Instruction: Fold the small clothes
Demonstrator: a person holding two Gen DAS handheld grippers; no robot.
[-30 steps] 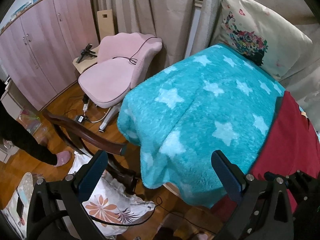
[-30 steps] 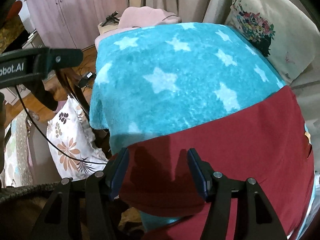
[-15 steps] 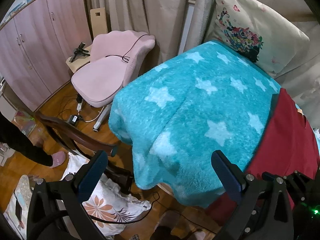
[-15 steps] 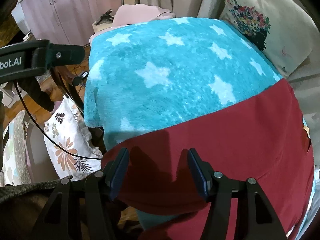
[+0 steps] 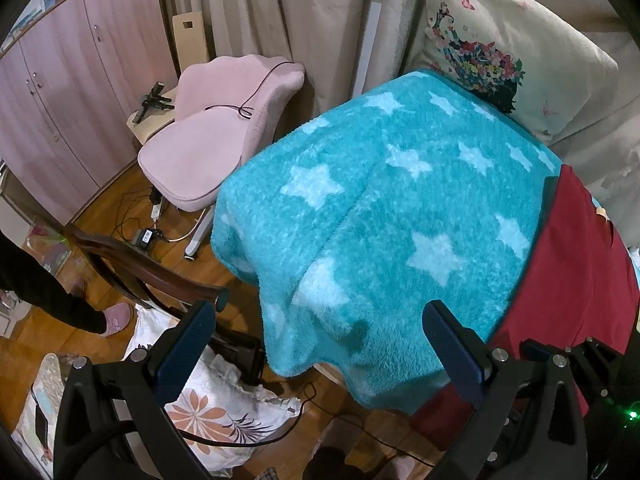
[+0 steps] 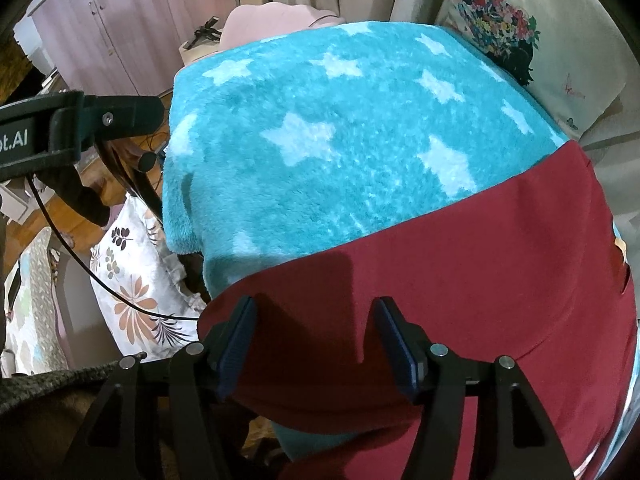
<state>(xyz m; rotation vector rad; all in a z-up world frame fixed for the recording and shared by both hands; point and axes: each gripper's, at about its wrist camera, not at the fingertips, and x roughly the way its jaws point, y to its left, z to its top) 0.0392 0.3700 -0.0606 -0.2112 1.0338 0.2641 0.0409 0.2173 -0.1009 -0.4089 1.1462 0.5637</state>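
Progress, judged from how things lie: folding looks barely begun or between garments. Only one garment is in view, a flat dark red cloth garment (image 6: 460, 280), spread smooth with no visible crease or fold line, lying on the near right part of a fluffy turquoise blanket with pale stars (image 6: 340, 140) that covers the work surface. Going left to right in the left wrist view: a floral-print white cushion (image 5: 224, 408) on the wooden floor, a pink padded shell-back chair (image 5: 216, 136) beyond it, the blanket in the centre, the red garment at far right. Left gripper (image 5: 316, 340): claw wide apart, nothing between the fingers, hovering over the blanket's hanging near corner, clear of the garment. Right gripper (image 6: 314, 332): jaws apart, having just opened slightly further, poised above the garment's near left portion; cloth lies under the gap, but the pads do not appear to press on it, so I read it as ungripped. Remaining, by my estimate: grasp an edge, fold it over, stack it. Containers: none visible; no basket, bin or finished pile in either view. A large white pillow with a flower print (image 6: 540, 40) stands behind the blanket at right.
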